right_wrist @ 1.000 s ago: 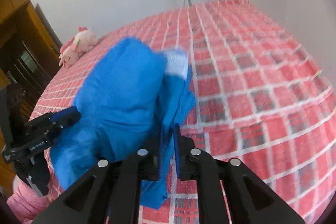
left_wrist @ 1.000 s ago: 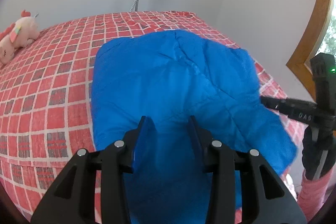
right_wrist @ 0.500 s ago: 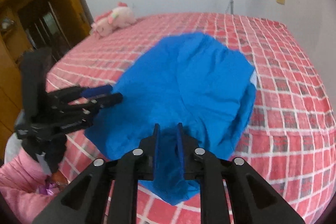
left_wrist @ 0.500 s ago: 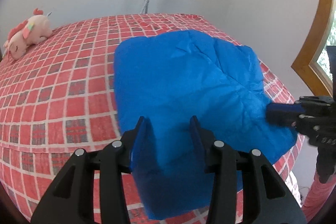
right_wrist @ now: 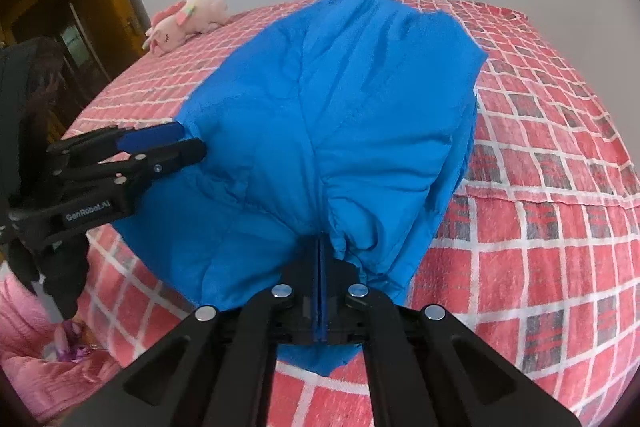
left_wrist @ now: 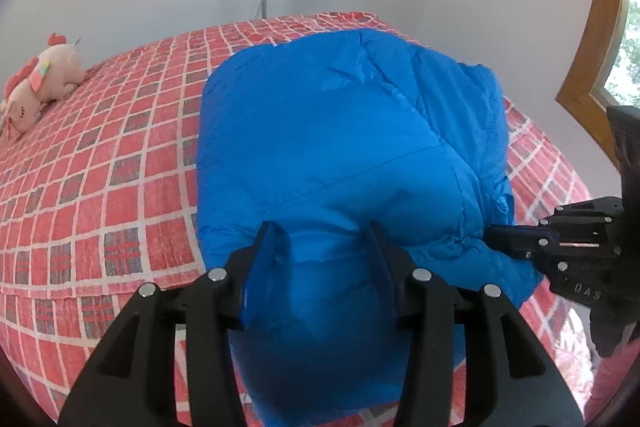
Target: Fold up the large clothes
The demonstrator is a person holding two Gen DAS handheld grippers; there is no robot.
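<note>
A large blue padded jacket (left_wrist: 344,147) lies on the bed with the red checked cover (left_wrist: 100,167), its near end hanging over the bed's front edge. My left gripper (left_wrist: 322,241) is open, its fingers set wide on either side of the jacket's near hem. My right gripper (right_wrist: 321,247) is shut on the jacket's (right_wrist: 328,115) near edge, where the fabric bunches between the blades. Each gripper also shows in the other's view: the right one (left_wrist: 496,237) at the jacket's right corner, the left one (right_wrist: 188,143) at its left side.
A pink plush toy (left_wrist: 36,83) lies at the bed's far left; it also shows in the right wrist view (right_wrist: 188,15). White walls stand behind and to the right, with a wooden window frame (left_wrist: 600,39). A wooden door (right_wrist: 84,7) and pink fabric (right_wrist: 28,347) are on the left.
The jacket has been drawn toward the near edge of the bed and lies flatter. Both grippers have pulled back and lower. The right blades have closed tighter on the fabric.
</note>
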